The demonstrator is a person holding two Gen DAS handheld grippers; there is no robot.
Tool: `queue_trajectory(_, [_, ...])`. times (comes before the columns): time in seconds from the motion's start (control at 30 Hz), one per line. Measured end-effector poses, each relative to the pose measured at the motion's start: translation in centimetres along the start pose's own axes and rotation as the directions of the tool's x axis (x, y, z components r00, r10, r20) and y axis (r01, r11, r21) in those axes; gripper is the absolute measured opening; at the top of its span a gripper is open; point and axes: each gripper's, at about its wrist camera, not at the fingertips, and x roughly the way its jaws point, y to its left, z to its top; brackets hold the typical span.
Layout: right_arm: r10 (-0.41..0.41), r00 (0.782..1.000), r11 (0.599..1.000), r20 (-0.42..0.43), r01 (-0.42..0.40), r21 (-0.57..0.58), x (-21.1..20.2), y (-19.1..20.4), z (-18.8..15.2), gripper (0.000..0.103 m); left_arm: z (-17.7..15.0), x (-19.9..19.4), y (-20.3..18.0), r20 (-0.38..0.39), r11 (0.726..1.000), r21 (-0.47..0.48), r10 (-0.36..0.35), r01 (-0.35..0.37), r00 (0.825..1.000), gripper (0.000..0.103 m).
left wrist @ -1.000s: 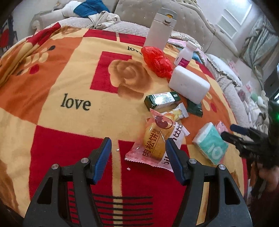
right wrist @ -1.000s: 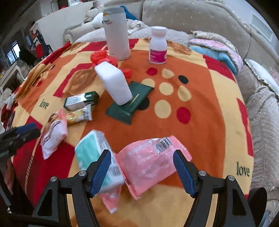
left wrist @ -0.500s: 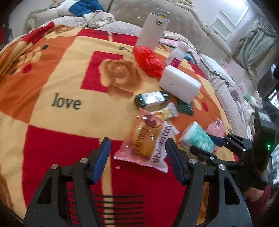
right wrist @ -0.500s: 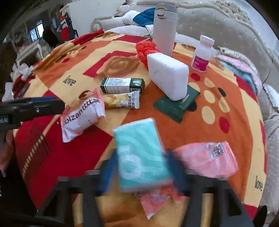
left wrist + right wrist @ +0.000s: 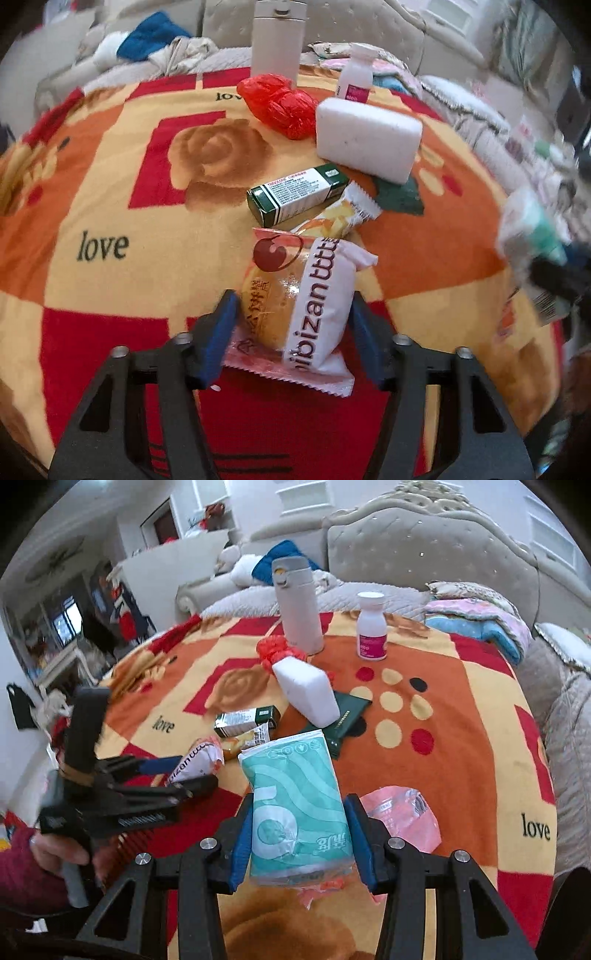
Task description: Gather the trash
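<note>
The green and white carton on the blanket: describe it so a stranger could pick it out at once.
Start at the tall grey flask standing at the far edge of the blanket, then come forward past the white foam block. Just in front of that block lies the green and white carton. It is the only rigid printed box there; the snack packets touching it are soft wrappers.

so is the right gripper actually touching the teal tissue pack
Touching. The right wrist view shows both blue pads of the right gripper pressed against the sides of the teal tissue pack, which sits clamped between them.
</note>
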Motion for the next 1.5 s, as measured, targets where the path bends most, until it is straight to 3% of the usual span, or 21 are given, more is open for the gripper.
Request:
queue_trajectory(0.13, [0.019, 1.0, 0.999, 0.007, -0.019, 0.028, -0.7, -0.5, -0.5, 0.046, -0.2, -0.8, 1.0, -0.007, 0.995, -0.071, -0.071, 0.07, 0.997, 0.052])
queue_trajectory(0.3, [0.147, 0.987, 0.978, 0.06, -0.154, 0.138, -2.6, -2.4, -0.7, 0.046, -0.1, -3.2, 0.1, 0.035, 0.994, -0.069, -0.087, 0.089, 0.996, 0.052])
queue_trajectory(0.6, [0.139, 0.982, 0.969, 0.125, -0.161, 0.186, -5.8, -4.4, -1.0, 0.046, 1.3, -5.9, -4.5, 0.081, 0.991, -0.003, -0.135, 0.135, 0.988, 0.052])
queue_trajectory(0.87, [0.107, 0.994, 0.979, -0.016, -0.103, 0.177, -6.2, -6.2, -4.6, 0.046, 1.4, -5.4, -8.1, 0.061, 0.988, 0.038, -0.155, 0.153, 0.986, 0.052])
queue_trajectory(1.07, [0.155, 0.98, 0.979, -0.122, -0.135, 0.155, -4.6, -5.6, -8.8, 0.046, 1.1, -4.9, -9.5, 0.041, 0.986, 0.047, -0.165, 0.163, 0.985, 0.052])
queue_trajectory(1.3, [0.167, 0.971, 0.98, -0.171, -0.145, 0.133, -2.7, -3.9, -10.1, 0.054, 1.0, -5.3, -9.1, 0.048, 0.988, 0.055, -0.148, 0.145, 0.988, 0.052])
queue_trajectory(1.5, [0.155, 0.979, 0.984, -0.134, -0.142, 0.106, -4.5, -3.9, -10.1, 0.069, 0.8, -5.1, -7.9, 0.045, 0.99, 0.023, -0.143, 0.142, 0.989, 0.052])
